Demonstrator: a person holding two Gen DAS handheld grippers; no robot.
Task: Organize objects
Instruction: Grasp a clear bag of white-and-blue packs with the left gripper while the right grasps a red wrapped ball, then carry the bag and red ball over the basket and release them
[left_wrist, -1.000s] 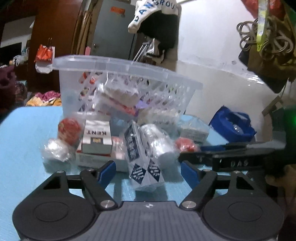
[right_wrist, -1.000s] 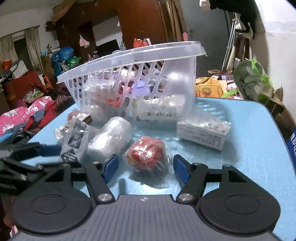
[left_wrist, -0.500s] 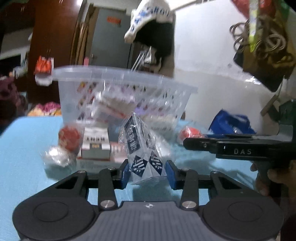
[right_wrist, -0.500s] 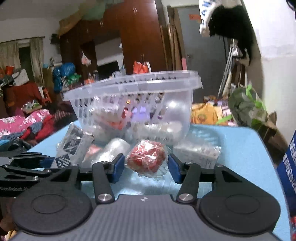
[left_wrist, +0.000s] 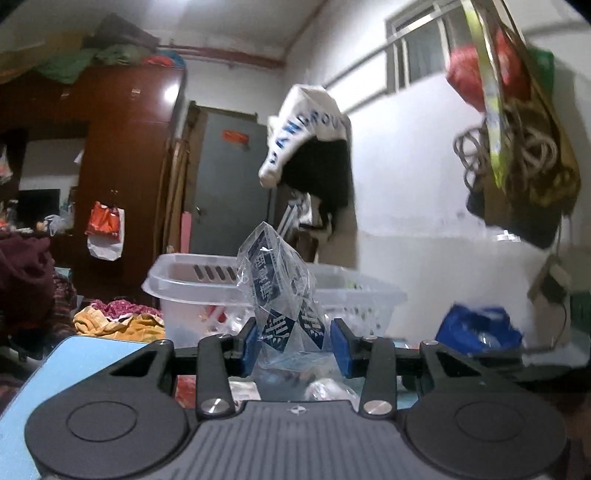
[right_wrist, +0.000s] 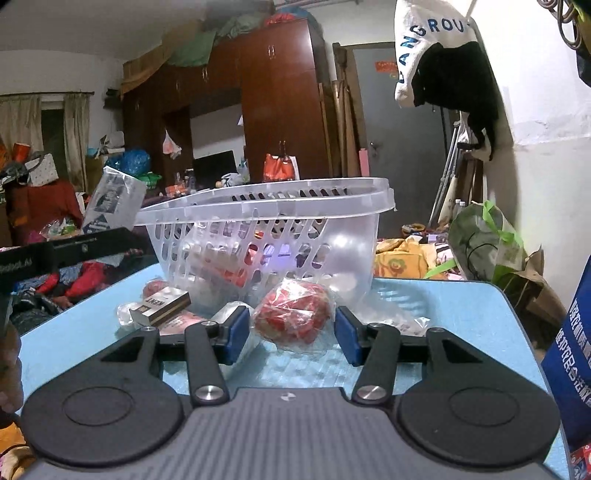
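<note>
Pointing near level, left claw (left_wrist: 294, 347) grips packet (left_wrist: 280, 291)—right claw (right_wrist: 291, 334), apparently, pinches red bundle (right_wrist: 291, 314).

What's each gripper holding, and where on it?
Left gripper: blue-printed clear packet, pinched near its bottom. Right gripper: red wrapped ball, across its middle.

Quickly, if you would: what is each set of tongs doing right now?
Left tongs: shut on the blue-printed clear packet.
Right tongs: shut on the red wrapped bundle.

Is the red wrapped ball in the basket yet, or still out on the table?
Out. The red wrapped ball sits between the right tongs, in front of the basket, not inside it.
</note>
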